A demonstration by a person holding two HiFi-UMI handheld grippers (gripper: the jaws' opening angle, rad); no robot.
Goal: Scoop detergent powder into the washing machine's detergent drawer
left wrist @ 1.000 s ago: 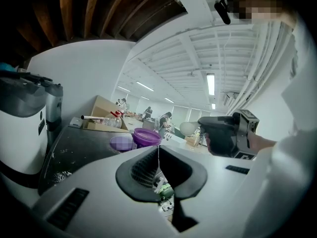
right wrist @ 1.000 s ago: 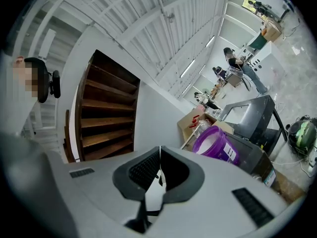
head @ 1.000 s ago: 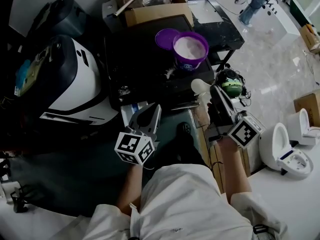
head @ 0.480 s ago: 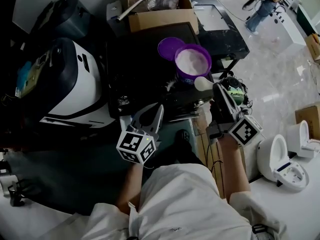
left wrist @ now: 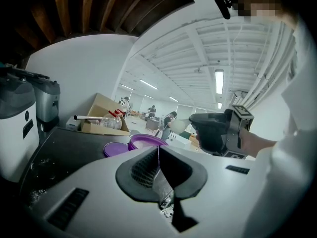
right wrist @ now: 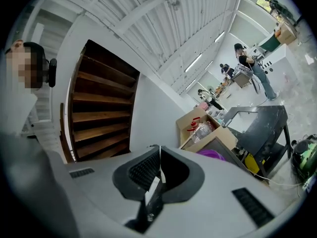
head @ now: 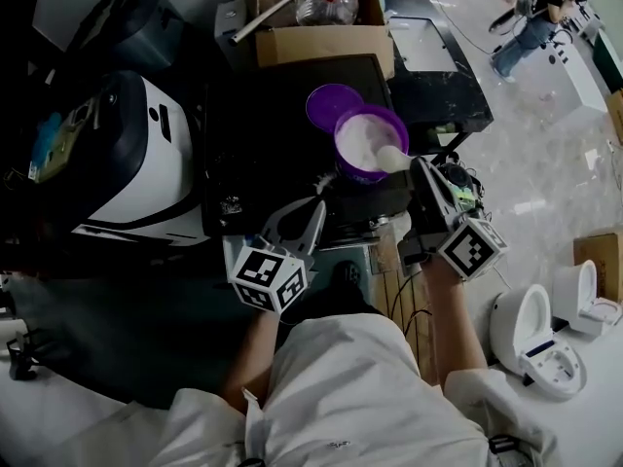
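On the black bench (head: pixel 263 115) our open purple tub (head: pixel 362 173) of powder stands far, centre. Our left tool (head: pixel 316 210) hangs nearer, pressed together, empty. Our right tool (head: pixel 417 175) pinches the white scoop (head: pixel 391 159) at the tub's right rim.

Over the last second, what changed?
The right gripper, shut on the white scoop, carried it forward and left to the purple tub. The scoop's bowl is now at the tub's right rim. Nothing was let go. The left gripper stayed shut and empty, and the purple lid stayed beside the tub.
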